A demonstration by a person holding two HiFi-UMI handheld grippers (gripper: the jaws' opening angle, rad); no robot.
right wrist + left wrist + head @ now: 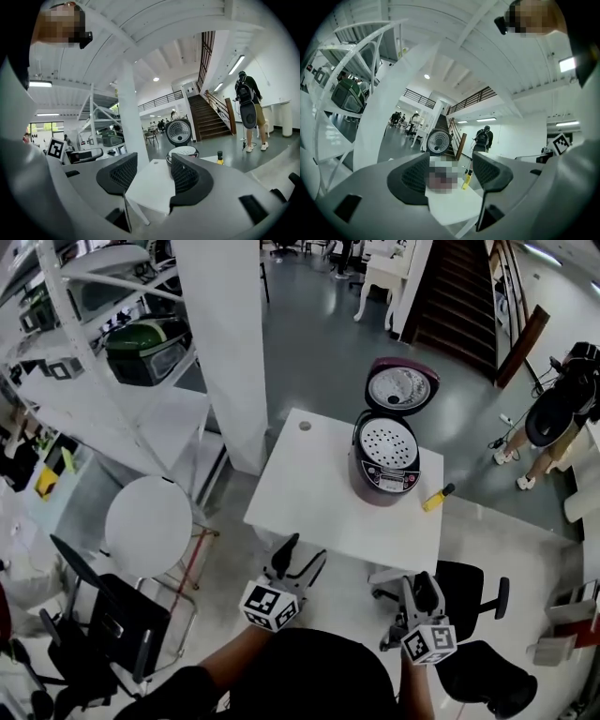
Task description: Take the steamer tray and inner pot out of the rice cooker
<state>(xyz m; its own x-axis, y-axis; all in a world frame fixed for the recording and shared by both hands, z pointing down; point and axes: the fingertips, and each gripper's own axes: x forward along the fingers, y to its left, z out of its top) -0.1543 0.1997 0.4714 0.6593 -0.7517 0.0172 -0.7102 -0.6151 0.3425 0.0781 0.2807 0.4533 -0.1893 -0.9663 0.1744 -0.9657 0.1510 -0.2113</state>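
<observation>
A dark maroon rice cooker [383, 474] stands on the right part of a white table [309, 493], its lid [401, 387] raised at the back. A white perforated steamer tray [387, 444] sits in its mouth; the inner pot below is hidden. My left gripper [302, 557] hovers open just off the table's near edge, nothing between its fingers. My right gripper [420, 592] is open too, lower right, below the table edge. The cooker [183, 151] shows far beyond the right gripper [149, 176]. In the left gripper view the lid [438, 141] appears past the left gripper [449, 171].
A yellow bottle [437, 497] lies on the table right of the cooker. A black office chair [473, 601] stands at the table's near right, a round white stool [148, 526] and dark chair at left. A white pillar [225, 334] and shelving rise behind. A person [555, 413] stands far right.
</observation>
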